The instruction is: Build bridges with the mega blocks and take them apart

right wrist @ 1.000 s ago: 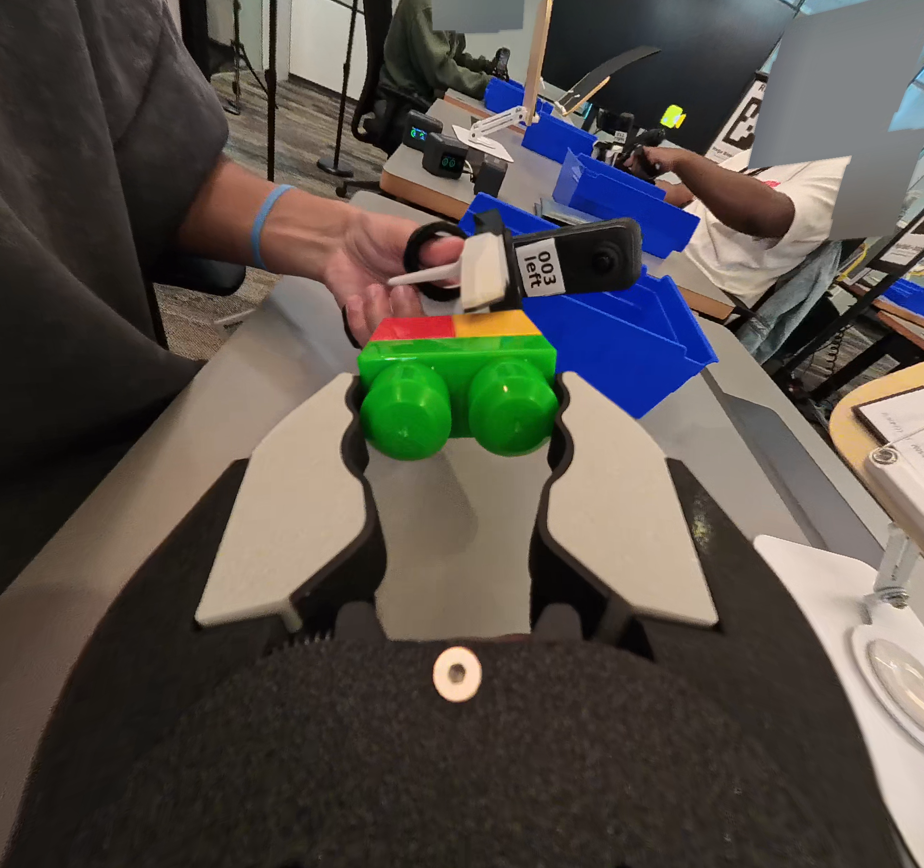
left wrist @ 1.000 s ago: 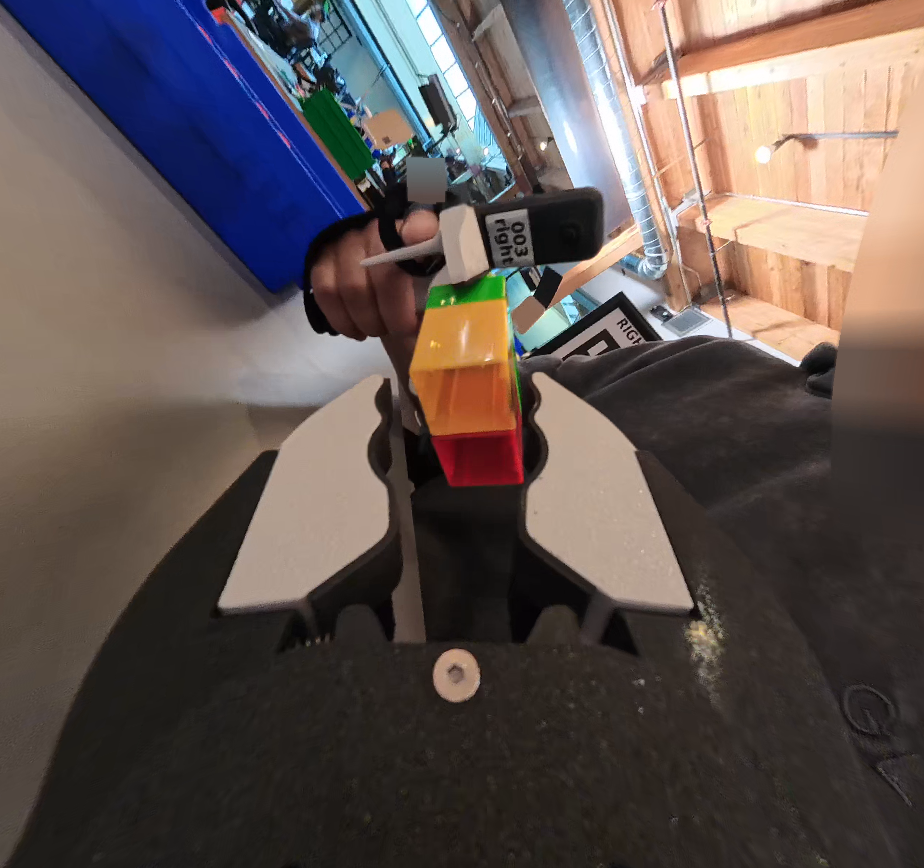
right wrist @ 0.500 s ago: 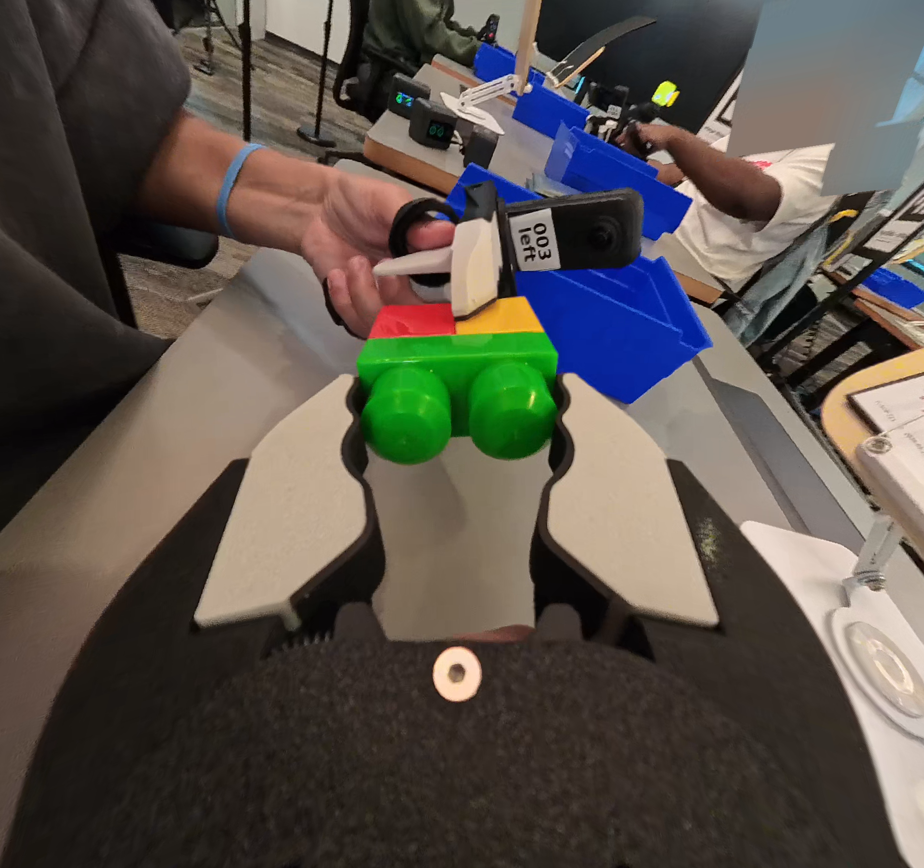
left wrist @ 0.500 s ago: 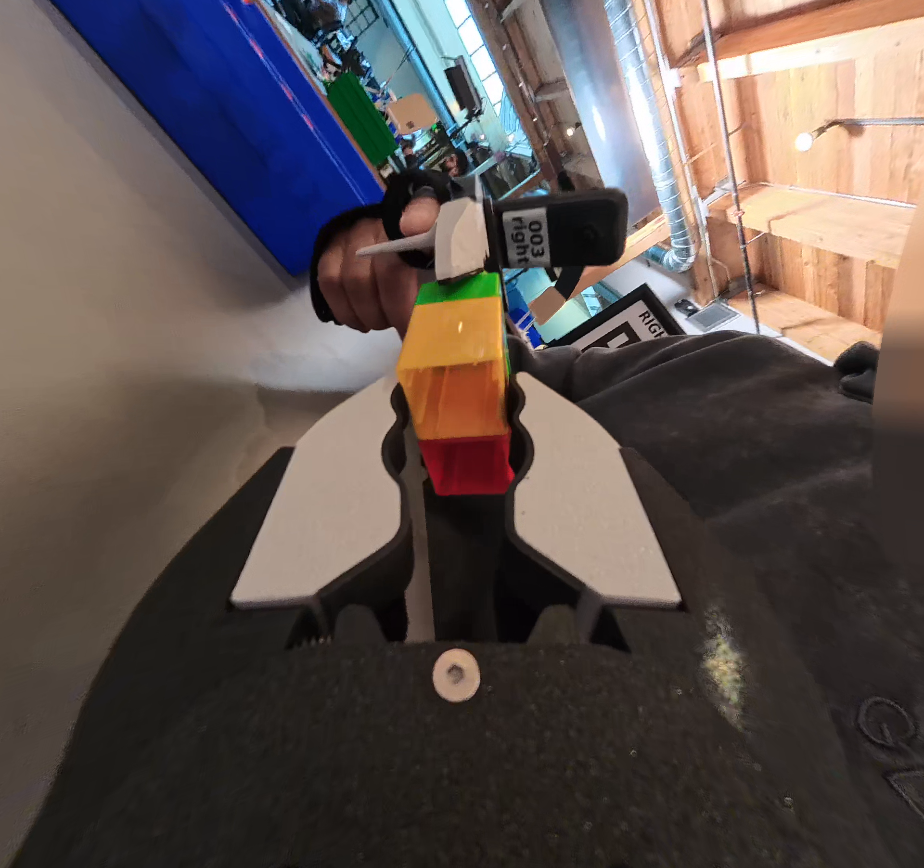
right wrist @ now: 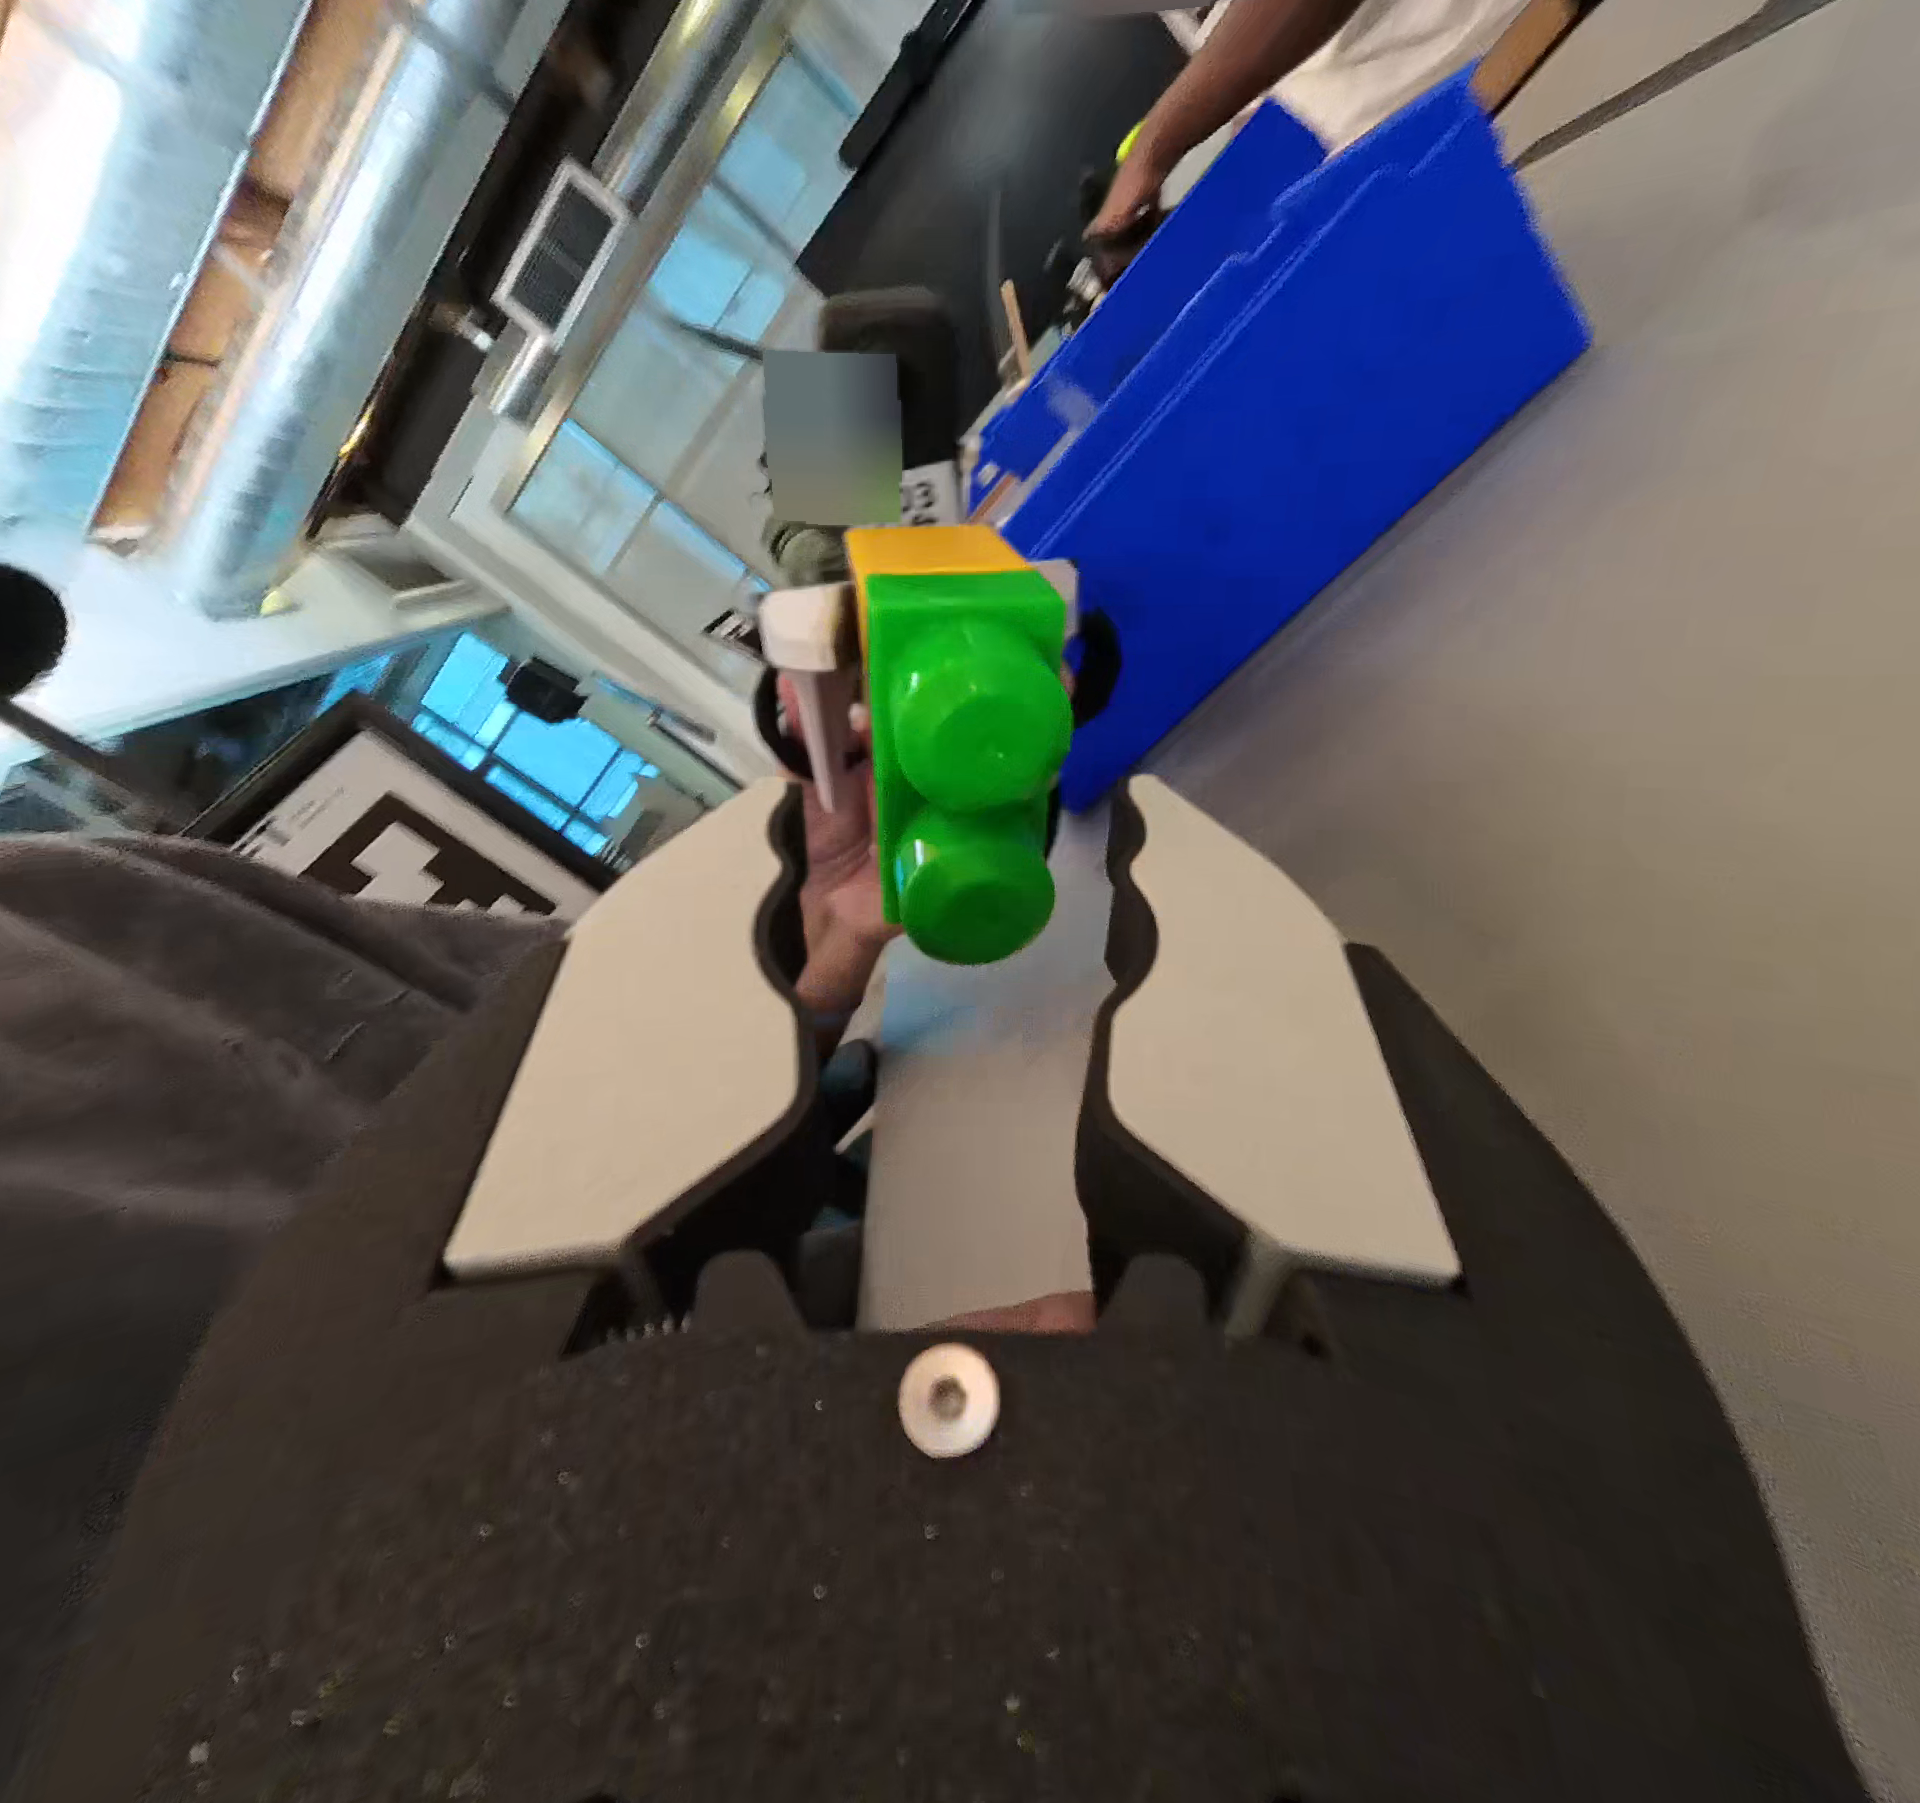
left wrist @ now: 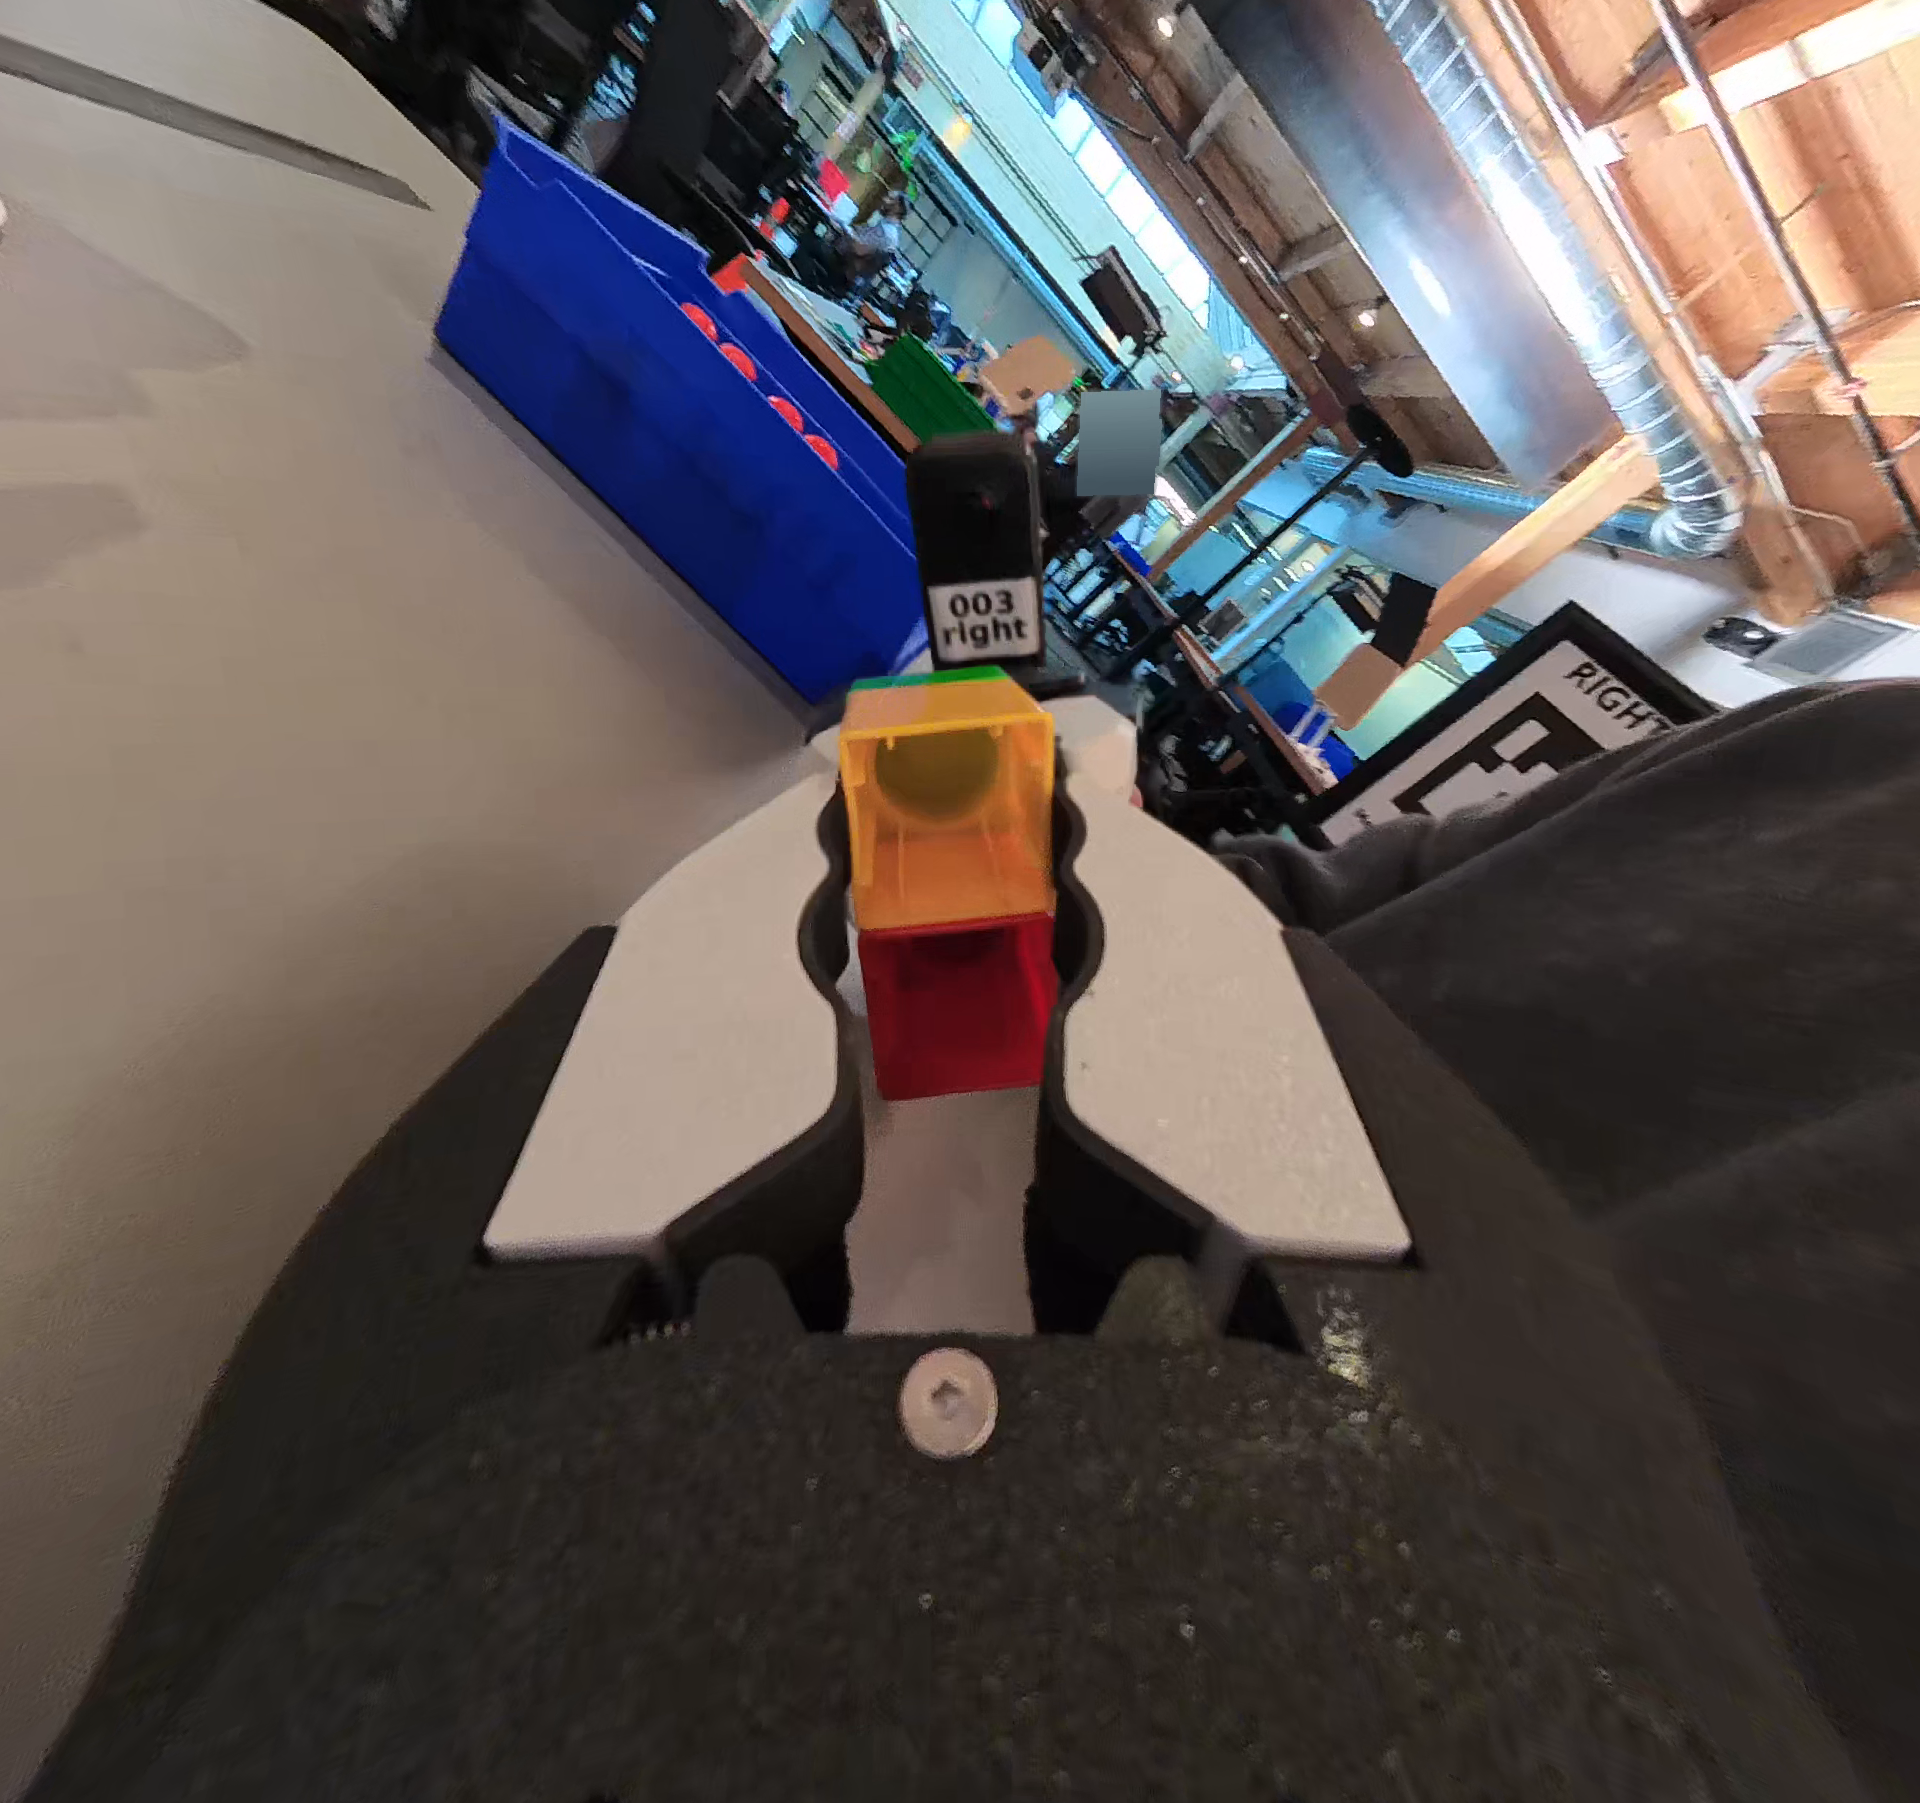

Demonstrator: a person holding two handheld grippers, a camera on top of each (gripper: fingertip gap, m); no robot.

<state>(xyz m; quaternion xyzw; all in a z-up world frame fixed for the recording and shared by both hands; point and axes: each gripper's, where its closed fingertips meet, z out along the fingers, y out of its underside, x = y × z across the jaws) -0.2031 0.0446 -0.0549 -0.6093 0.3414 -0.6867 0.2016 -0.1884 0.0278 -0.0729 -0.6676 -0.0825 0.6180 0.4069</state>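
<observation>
A small stack of mega blocks is held in the air: a green two-stud block (right wrist: 966,745) on top of a yellow block (left wrist: 945,818) and a red block (left wrist: 951,1010). My left gripper (left wrist: 948,797) is shut on the sides of the yellow and red blocks, seen from their hollow undersides. My right gripper (right wrist: 958,797) is open. Its fingers straddle the green block's lower stud with a gap on each side. The right gripper's camera housing (left wrist: 977,548) shows just behind the stack. The yellow block also shows behind the green one in the right wrist view (right wrist: 925,548).
A blue bin (left wrist: 665,465) holding red blocks (left wrist: 738,361) stands on the grey table (left wrist: 260,714); it also shows in the right wrist view (right wrist: 1299,465). A person's dark grey shirt (left wrist: 1558,1026) is close by. Another person (right wrist: 1351,8) sits at a far table. Both grippers' tips are close together, under 4 cm apart.
The left gripper has closed onto the yellow and red blocks. The right gripper has let go of the green block's ends and rolled about a quarter turn around the stack.
</observation>
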